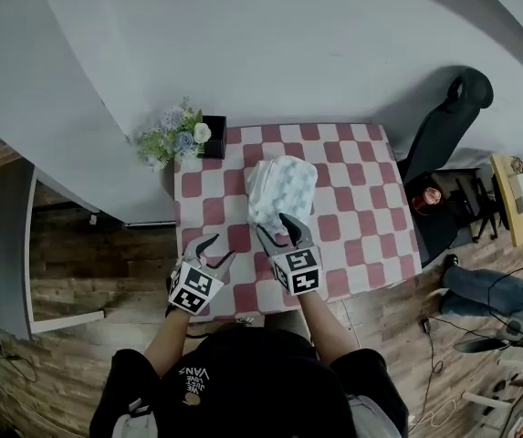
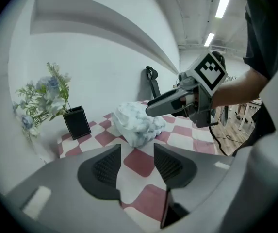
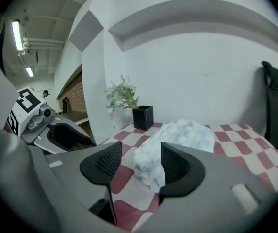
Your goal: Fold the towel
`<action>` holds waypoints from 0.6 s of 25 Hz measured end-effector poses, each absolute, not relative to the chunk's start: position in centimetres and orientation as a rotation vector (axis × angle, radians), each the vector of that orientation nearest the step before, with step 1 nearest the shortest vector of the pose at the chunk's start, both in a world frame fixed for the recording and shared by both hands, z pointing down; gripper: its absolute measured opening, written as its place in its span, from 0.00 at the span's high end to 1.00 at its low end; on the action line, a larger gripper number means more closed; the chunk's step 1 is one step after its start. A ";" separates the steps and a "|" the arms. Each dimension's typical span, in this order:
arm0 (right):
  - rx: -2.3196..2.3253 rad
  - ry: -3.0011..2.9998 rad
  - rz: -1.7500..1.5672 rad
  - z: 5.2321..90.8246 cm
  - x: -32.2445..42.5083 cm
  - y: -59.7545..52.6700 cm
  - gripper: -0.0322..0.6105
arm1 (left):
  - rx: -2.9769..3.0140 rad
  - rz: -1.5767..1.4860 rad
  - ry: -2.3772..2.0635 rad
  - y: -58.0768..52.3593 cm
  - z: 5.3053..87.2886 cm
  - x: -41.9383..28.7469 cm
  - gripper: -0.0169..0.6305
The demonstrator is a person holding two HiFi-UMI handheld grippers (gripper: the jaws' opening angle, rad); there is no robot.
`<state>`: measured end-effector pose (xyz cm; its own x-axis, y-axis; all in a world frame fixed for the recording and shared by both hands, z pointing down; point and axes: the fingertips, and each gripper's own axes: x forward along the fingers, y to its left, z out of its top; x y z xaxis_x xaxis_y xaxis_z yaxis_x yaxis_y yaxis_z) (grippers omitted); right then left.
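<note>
The towel (image 1: 281, 190) is a pale, bunched, folded bundle lying on the red-and-white checked table (image 1: 352, 199), a little behind its middle. My right gripper (image 1: 276, 228) is open, its fingertips just at the towel's near end. In the right gripper view the towel's (image 3: 177, 140) near corner shows in the gap of the right gripper (image 3: 138, 161), with the pads not pressing on it. My left gripper (image 1: 217, 249) is open and holds nothing, over the table's near left part. In the left gripper view the towel (image 2: 138, 123) lies beyond the left gripper (image 2: 136, 161).
A black pot of flowers (image 1: 213, 137) stands at the table's far left corner. A black chair (image 1: 448, 121) is beside the table's right edge. A white wall runs behind the table. A person's legs (image 1: 480, 290) rest on the wood floor to the right.
</note>
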<state>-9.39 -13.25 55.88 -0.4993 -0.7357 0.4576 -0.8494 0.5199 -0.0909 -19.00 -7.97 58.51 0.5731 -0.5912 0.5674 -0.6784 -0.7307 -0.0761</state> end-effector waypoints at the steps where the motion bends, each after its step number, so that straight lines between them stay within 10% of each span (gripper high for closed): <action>1: 1.362 -2.402 0.439 55.1 -8.6 -12.8 0.57 | 2.669 0.850 -1.084 -8.0 57.9 -18.8 0.68; 9: 1.616 -2.405 0.404 50.3 -3.1 -8.4 0.60 | 2.794 0.657 -1.129 -7.2 52.6 -16.4 0.69; 15: 1.699 -2.431 0.357 48.2 -0.3 -5.4 0.83 | 2.841 0.536 -1.172 -5.8 49.2 -14.9 0.72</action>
